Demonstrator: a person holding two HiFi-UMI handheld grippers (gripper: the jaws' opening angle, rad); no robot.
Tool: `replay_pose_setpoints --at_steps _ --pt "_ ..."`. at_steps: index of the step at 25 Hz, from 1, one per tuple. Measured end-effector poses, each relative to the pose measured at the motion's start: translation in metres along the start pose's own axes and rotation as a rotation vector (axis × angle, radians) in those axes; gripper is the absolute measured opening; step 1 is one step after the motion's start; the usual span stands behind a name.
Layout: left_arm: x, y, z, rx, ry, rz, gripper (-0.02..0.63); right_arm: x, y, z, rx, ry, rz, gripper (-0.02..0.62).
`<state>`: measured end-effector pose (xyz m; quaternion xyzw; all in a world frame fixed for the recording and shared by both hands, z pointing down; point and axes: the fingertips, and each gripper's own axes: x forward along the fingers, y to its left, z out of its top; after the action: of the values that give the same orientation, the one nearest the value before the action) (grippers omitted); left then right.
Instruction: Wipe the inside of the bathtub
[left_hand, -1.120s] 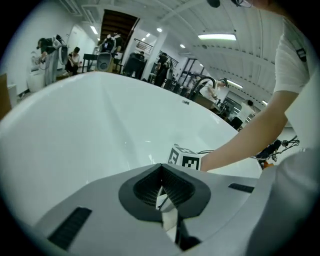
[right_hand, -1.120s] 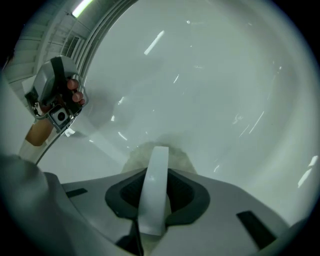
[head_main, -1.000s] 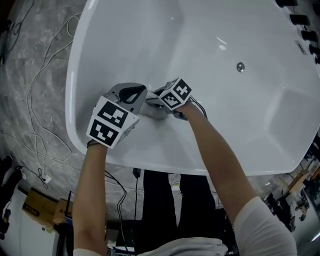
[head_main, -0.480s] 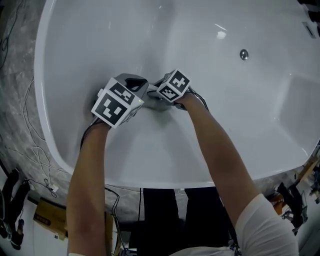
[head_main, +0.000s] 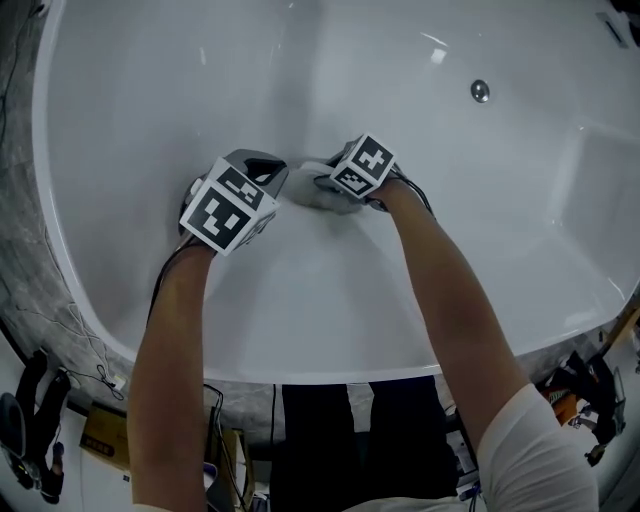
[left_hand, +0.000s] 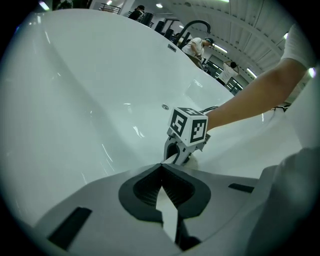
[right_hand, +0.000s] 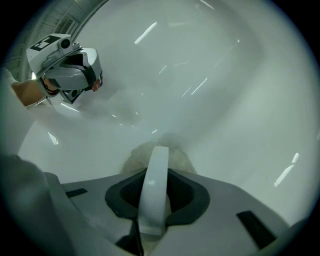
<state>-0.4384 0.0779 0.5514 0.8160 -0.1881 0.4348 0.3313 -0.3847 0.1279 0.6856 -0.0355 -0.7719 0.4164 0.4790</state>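
The grey plastic left tongs (head_main: 280, 175) were pressed together on nothing, low inside the glossy white bathtub (head_main: 130, 90). Just beside them, the right tongs (head_main: 318, 186) pinched a wiper's curved white handle (right_hand: 152, 195), its fuzzy beige pad (right_hand: 131, 156) against the tub's smooth wall. Farther off sat a round metal fitting (head_main: 480, 91). Since half a second before, the right tongs had edged slightly away from the left.

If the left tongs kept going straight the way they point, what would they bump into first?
The left tongs would probably meet the right tongs, just ahead along the handle both grip. The tub wall lies beyond.
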Motion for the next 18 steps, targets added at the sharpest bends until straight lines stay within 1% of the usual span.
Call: replay_pose_setpoints --at_steps 3,9,13,18 --pt "-0.003 -0.004 -0.003 0.016 0.015 0.003 0.006 -0.005 0.002 -0.004 0.005 -0.028 0.003 0.094" --pt "-0.012 -0.004 0.008 0.001 0.000 0.032 0.006 -0.024 0.019 0.001 0.022 -0.063 0.031 0.094" --pt "-0.026 -0.013 0.015 0.003 -0.014 0.044 0.006 -0.037 0.049 0.006 0.003 -0.076 0.086 0.094" --pt "-0.055 -0.023 0.020 0.005 -0.028 0.059 0.006 -0.063 0.095 0.013 0.003 -0.075 0.160 0.094"
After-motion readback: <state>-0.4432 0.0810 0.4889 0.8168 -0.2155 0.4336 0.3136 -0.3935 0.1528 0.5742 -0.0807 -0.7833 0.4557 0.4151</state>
